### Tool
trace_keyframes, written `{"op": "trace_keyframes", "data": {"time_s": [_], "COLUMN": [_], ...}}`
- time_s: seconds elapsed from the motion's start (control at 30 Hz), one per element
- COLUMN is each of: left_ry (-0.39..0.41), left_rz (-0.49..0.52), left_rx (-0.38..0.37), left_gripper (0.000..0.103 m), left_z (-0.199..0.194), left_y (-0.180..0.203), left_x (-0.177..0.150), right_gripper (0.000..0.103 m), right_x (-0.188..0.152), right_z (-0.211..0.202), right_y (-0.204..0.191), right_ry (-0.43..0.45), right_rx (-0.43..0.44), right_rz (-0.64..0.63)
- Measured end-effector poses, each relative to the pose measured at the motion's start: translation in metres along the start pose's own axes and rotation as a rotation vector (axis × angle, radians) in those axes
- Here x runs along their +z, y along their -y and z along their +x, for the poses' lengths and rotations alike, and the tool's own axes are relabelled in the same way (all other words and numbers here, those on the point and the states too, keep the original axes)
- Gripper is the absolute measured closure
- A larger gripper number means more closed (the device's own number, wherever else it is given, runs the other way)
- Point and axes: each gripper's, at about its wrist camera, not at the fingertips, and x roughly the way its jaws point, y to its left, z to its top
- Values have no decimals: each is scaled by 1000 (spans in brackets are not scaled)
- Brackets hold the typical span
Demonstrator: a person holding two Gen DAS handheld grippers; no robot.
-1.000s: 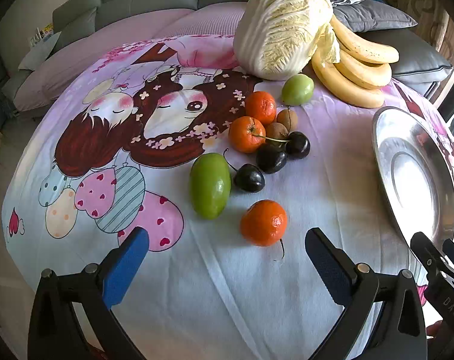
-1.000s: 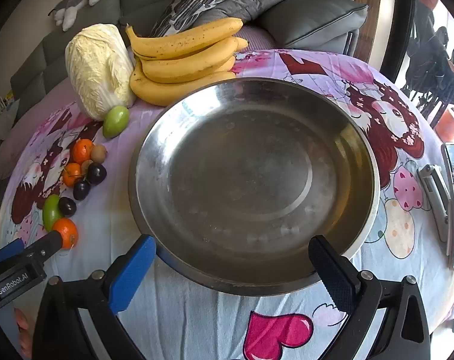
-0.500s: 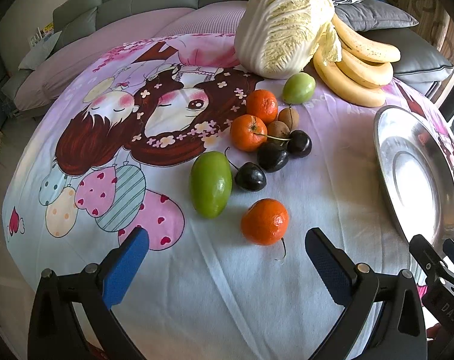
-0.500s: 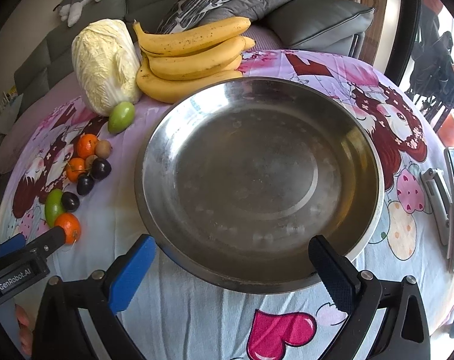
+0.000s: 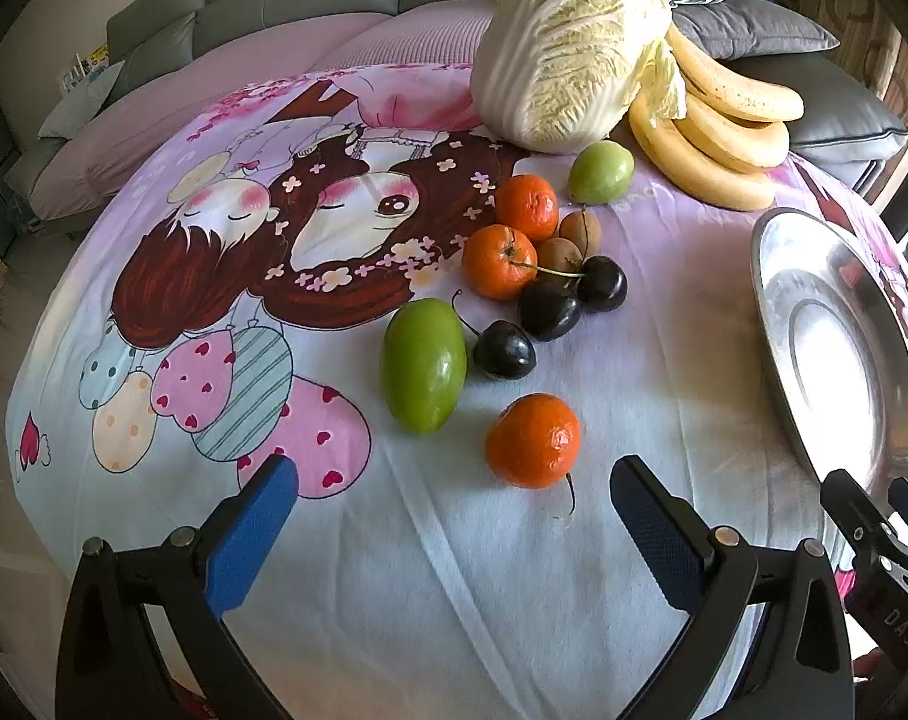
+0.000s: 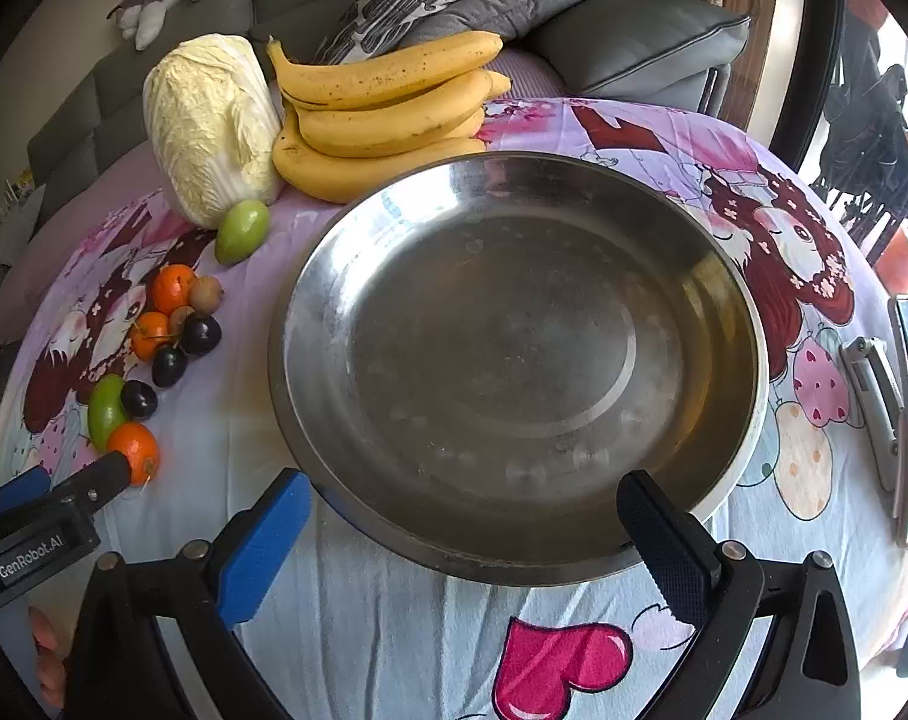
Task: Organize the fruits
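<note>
In the left wrist view my left gripper [image 5: 454, 516] is open and empty, just short of the nearest orange mandarin [image 5: 532, 440]. Beyond lie a long green fruit [image 5: 424, 365], three dark plums [image 5: 505, 350], two more mandarins [image 5: 499, 261], small brown fruits [image 5: 580, 231] and a round green fruit [image 5: 601, 172]. A steel bowl [image 5: 778, 324] stands at the right. In the right wrist view my right gripper [image 6: 463, 531] is open and empty at the near rim of the empty bowl [image 6: 514, 558]. The fruit cluster [image 6: 169, 336] lies left of the bowl.
A napa cabbage [image 5: 574, 42] and a bunch of bananas [image 5: 718, 138] lie at the back of the cartoon-print cloth. A phone and a folded tool [image 6: 874, 396] lie right of the bowl. A grey sofa with cushions [image 6: 604, 30] stands behind the table.
Both grippers drifted slightly; in the right wrist view the bowl and fruit shifted a little rightward. Both grippers stay open and nothing was picked up.
</note>
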Motion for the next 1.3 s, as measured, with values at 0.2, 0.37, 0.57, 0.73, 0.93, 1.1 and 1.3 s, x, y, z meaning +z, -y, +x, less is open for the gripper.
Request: {"op": "trace_keyframes", "data": {"time_s": [0.2,0.37,0.57,0.73,0.93,1.1,1.3], "left_ry": [0,0,5,3,-3,2,37], "left_rz": [0,-1,0,-13,-8,-5,-7], "left_rx": [1,1,-1,-37,-25,-35,-29], "left_gripper": [0,0,0,0,0,0,0], "left_z": [0,0,0,-1,0,-1,-3], "left_y": [0,1,2,1,1,1,-3], "left_x": [0,0,-2,0,0,0,0], "right_gripper": [0,0,0,0,0,0,0], "right_x": [-1,-1,-1,-1,-1,-2,-2], "right_z": [0,0,-1,-1,-1,0,-1], "right_y": [-1,-1,-2,-2,-2,-2,-5], "right_ry": [-1,0,-2,-2,-3,-2,1], "right_rx": [-2,-3,-2,-4,-4,-5,-1], "right_rz": [-3,-3,-5,-4,-5,-7,-16]}}
